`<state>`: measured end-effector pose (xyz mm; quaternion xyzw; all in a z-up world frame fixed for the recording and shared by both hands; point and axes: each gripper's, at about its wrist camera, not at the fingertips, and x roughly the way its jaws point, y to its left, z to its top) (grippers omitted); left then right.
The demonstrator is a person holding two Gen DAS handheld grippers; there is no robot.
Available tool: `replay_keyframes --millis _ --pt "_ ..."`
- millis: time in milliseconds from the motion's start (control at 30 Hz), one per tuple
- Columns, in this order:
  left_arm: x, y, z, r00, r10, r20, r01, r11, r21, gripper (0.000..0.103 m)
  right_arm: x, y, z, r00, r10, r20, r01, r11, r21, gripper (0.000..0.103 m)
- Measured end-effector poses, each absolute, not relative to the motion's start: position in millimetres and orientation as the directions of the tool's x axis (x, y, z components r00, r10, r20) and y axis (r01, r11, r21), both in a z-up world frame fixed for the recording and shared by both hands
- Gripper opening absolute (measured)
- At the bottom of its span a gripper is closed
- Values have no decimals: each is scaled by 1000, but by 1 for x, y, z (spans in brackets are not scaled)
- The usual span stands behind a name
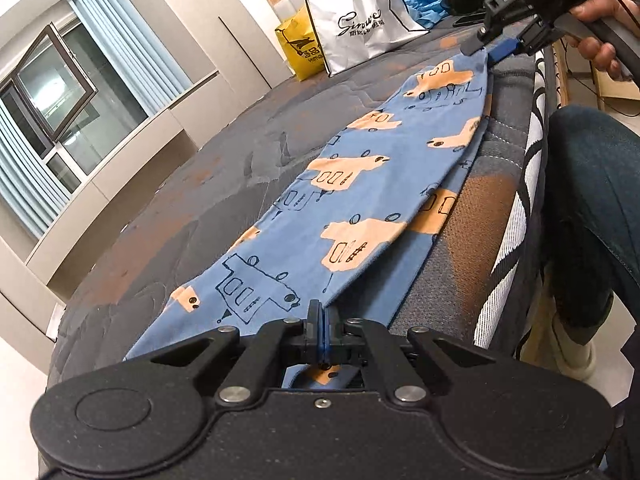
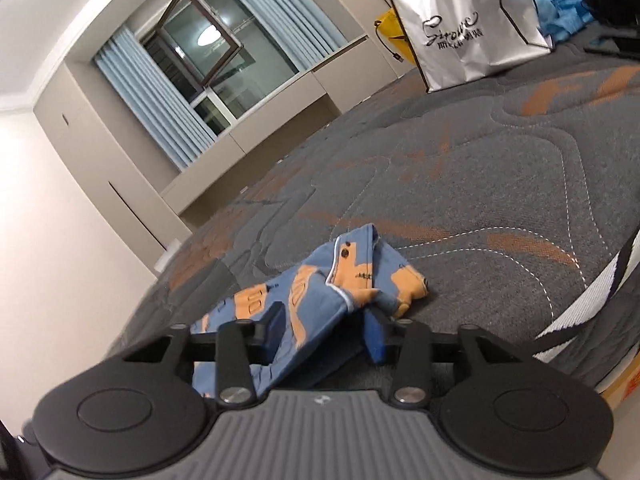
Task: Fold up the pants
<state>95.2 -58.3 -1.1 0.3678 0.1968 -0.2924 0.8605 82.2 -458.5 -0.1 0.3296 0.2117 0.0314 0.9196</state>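
Blue pants [image 1: 360, 184] with orange car prints lie stretched along the near edge of a grey mattress [image 1: 192, 208]. My left gripper [image 1: 322, 320] is shut on the near end of the pants. My right gripper [image 1: 494, 46] is at the far end, seen in the left wrist view. In the right wrist view the right gripper [image 2: 326, 326] is open, its fingers either side of the bunched pants end [image 2: 344, 284], which lies on the mattress [image 2: 480, 184] between them.
A white shopping bag [image 1: 360, 20] and a yellow bag [image 1: 300, 48] stand at the far end of the mattress. The white bag also shows in the right wrist view [image 2: 468, 24]. A person's leg [image 1: 592, 200] is at the right. Window and cabinets are left.
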Motion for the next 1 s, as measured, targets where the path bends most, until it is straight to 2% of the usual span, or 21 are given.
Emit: replay_keyframes --millis 100,233,433,500,567,800,1000 --pt "95 -59 0 753 -351 -557 645 563 517 0 79 -467 9 924 150 -353 99 796 597 56" --pt "97 -62 -1 754 -340 -562 641 568 516 0 95 -477 24 920 96 -381 118 857 501 54" --pt "97 -65 -1 764 -323 -559 625 587 514 0 147 -469 19 848 154 -507 60 923 381 32" --pt "96 -65 0 766 -321 -557 622 590 515 0 154 -461 18 842 158 -516 37 937 347 14" --pt "95 -66 0 767 -320 -556 620 592 515 0 157 -454 19 842 147 -520 22 952 304 7" --pt "93 -67 0 772 -319 -549 614 599 514 0 156 -447 47 876 115 -468 -16 978 209 5" --pt "90 -64 -1 772 -311 -554 611 601 515 0 173 -435 35 843 105 -527 -33 989 144 5"
